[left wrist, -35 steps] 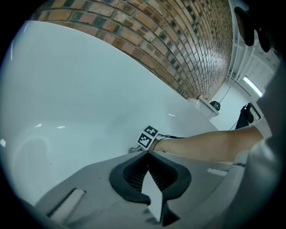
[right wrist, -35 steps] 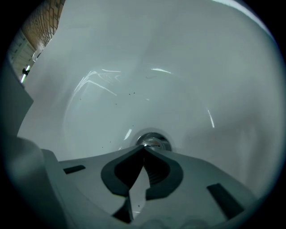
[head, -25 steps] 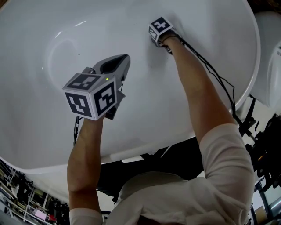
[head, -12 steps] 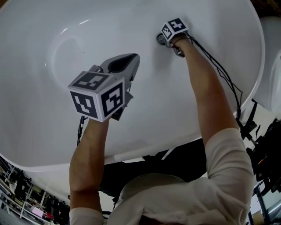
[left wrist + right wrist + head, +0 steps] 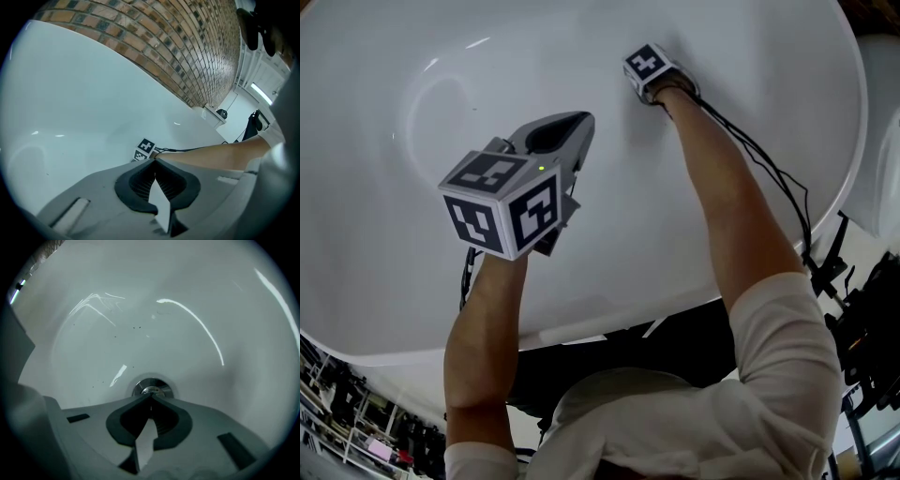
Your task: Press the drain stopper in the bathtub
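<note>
The stopper (image 5: 151, 389) sits low in the middle of the right gripper view, in the tub (image 5: 187, 310) floor. It looks hard, shiny and slippery: push its middle, don't grab. The right gripper (image 5: 151, 397) and left gripper (image 5: 154, 159) both have fingers pressed together, empty.

bathtub (image 5: 197, 310): glossy smooth white | drain stopper (image 5: 152, 389): shiny metal | jaws: matt grey

The person wears a white short-sleeved shirt (image 5: 778, 375). The left grey plastic gripper (image 5: 153, 159) and the right grey plastic gripper (image 5: 151, 397) have dark ribbed pads and white cubes with black square markers (image 5: 500, 202). Thin black cables (image 5: 769, 169) trail from the right one.
</note>
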`<state>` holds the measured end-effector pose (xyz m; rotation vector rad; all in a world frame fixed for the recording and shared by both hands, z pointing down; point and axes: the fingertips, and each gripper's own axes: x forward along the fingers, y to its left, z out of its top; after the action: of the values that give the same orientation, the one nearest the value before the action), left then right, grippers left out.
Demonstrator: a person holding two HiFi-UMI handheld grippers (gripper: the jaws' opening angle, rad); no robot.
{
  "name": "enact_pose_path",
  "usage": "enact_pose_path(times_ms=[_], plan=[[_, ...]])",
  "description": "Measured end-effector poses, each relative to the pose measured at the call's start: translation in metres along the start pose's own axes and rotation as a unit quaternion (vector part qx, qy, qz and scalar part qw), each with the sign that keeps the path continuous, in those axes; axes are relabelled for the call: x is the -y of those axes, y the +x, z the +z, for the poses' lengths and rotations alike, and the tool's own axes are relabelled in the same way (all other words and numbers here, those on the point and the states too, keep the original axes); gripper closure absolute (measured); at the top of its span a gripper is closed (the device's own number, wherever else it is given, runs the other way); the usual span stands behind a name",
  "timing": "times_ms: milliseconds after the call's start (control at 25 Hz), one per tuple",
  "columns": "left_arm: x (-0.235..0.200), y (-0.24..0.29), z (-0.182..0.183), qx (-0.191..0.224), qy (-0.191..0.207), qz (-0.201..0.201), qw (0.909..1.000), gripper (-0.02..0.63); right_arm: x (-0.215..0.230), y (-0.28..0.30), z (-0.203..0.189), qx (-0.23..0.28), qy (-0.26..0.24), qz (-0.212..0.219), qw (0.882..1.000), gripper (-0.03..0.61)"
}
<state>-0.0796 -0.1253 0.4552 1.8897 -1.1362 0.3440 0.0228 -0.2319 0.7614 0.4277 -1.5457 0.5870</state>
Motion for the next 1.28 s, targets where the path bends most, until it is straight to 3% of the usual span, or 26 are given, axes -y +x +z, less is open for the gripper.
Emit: enact_pose_path(times_ms=[440,1280], plan=[[-0.0037,-0.0006,0.0028,0.009,-0.011,0.002,0.9999,0.604,0.0015,-0.0007,-0.0028,0.003,-0.005,-0.023,1.000,0.561],[-0.0028,0.0018,0.0036,0.021,-0.020,-0.001,0.9996,0.604,0.0042,-0.0003,-0.0071,0.008,0.041,-0.011,0.999,0.560]])
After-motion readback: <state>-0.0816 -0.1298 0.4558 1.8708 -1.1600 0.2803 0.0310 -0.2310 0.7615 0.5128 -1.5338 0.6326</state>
